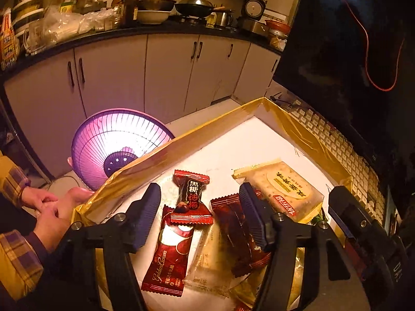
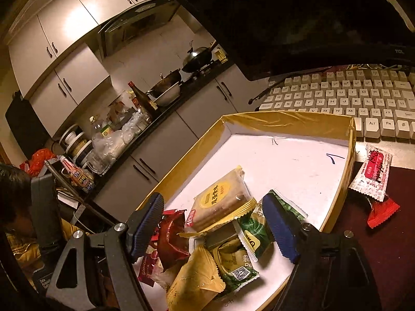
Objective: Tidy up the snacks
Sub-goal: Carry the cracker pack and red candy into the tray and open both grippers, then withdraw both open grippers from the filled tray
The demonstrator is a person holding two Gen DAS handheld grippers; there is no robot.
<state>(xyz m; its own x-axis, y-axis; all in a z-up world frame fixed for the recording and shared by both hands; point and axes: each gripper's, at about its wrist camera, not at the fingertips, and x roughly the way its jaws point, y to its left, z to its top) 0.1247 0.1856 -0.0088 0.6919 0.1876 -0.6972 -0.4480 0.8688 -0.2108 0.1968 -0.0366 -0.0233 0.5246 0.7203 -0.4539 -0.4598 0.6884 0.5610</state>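
Placing step judged in hand: both the left gripper [image 1: 199, 216] and the right gripper [image 2: 215, 226] stand wide, empty, over snacks [image 1: 193, 199] inside the tray [image 2: 285, 120]. Next: collect white packet [image 2: 372, 172] lying outside on the table [image 2: 394, 246].

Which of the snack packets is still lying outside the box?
The white packet with red print, lying on the tabletop right of the box near the keyboard, over a red wrapper. The other packets sit inside the box.
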